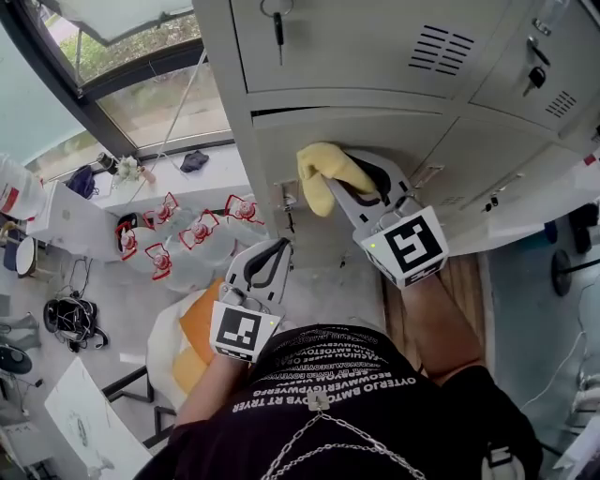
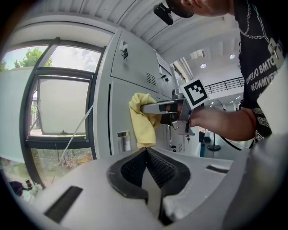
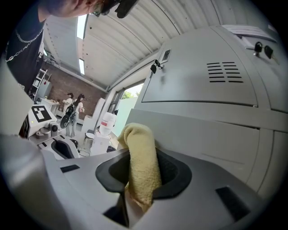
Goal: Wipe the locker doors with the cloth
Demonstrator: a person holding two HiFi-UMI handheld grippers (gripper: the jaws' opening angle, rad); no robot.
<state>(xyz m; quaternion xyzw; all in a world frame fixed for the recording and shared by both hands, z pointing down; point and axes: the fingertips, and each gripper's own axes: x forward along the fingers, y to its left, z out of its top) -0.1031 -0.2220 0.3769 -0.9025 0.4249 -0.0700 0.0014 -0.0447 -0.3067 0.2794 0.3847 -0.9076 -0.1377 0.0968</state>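
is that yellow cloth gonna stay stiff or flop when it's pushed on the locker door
Probably floppy: the cloth folds and droops from the right gripper. Likely light and soft, given its fluffy pile. It should squash against the locker door rather than slide off.

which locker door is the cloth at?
Leftmost column: the door directly below the top door with the key; the yellow cloth is held at it.

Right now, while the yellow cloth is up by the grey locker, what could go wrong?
The right hand-held gripper pinches only a fold of the yellow cloth, so hard rubbing on the locker door might tug it loose. The cloth's hanging end sits close to the small latch at the door's left edge and could snag there.
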